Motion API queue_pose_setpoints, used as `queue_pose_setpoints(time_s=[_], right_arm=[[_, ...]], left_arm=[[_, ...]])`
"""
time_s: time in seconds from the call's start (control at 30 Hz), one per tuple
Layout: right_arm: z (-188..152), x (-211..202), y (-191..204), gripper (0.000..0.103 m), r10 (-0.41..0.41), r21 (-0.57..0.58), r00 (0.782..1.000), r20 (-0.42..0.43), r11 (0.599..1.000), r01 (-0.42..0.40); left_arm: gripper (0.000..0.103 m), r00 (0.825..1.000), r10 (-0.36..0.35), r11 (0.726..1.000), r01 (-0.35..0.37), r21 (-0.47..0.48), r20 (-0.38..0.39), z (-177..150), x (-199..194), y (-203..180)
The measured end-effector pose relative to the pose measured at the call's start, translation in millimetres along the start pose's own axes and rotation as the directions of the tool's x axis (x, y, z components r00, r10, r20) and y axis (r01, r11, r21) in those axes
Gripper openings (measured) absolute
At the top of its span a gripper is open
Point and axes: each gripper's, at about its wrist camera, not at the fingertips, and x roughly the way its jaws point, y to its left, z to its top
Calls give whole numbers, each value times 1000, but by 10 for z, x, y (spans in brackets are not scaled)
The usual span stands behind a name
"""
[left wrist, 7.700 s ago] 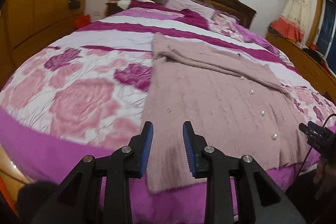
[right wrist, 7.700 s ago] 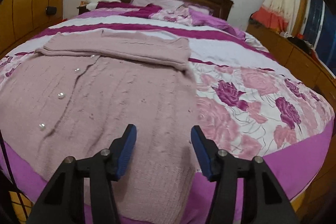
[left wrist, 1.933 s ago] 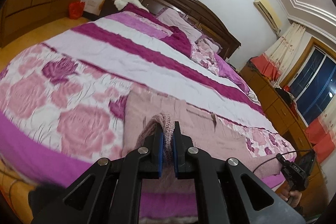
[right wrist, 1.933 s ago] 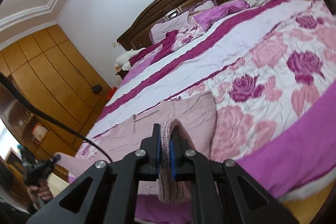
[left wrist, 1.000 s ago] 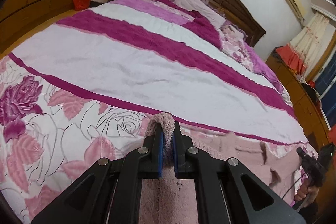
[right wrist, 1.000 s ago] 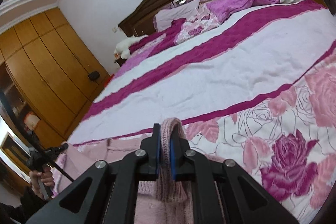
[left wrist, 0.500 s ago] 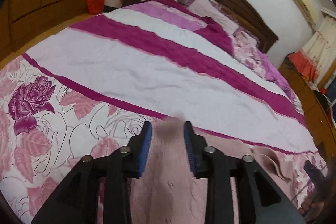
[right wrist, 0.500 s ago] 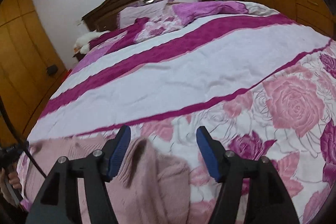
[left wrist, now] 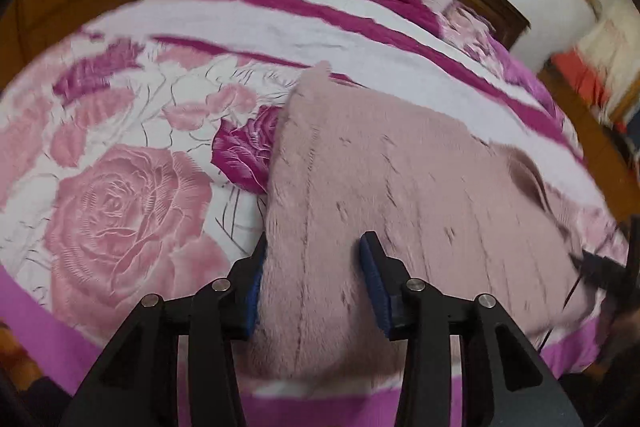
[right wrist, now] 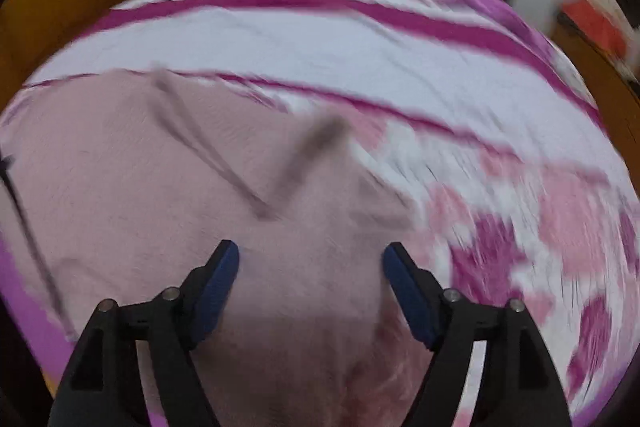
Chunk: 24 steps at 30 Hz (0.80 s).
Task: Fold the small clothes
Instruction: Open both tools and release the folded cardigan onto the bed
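Left black two-finger gripper and right black two-finger gripper, jaws wide apart and holding nothing, above folded dusty-pink knitted cardigan lying flat near foot edge of rose-patterned magenta-and-white bedspread, long axis crosswise; right view blurred.

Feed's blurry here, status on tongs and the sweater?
Left tongs open, right tongs open. Pink sweater folded, lying on the bed, released. Nothing in the way.
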Motion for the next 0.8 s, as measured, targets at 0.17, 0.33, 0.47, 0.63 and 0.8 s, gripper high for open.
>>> queue_pose_setpoints(time_s=[0.17,0.33,0.47,0.63,0.8], right_arm=[[-545,-407,-126,15,78,127,985,155,987,-98],[-860,-683,-105,12,89,153,977,196,981,-120],[-834,-706,-70,17,25,137,986,167,989,-49],[-636,-833,34,50,-80,131,972,222,990,51],[-187,-911,332,50,167,92,959,230,977,-192]], left_arm=[[8,999,-17,999,16,37,36,-209,-188,-10],[0,997,-48,999,47,15,67,-175,-250,111],[0,997,-29,999,30,-12,75,-145,-242,170],[0,994,33,997,-41,70,106,-200,-247,36],[0,965,130,988,-146,54,228,-199,-457,-1]])
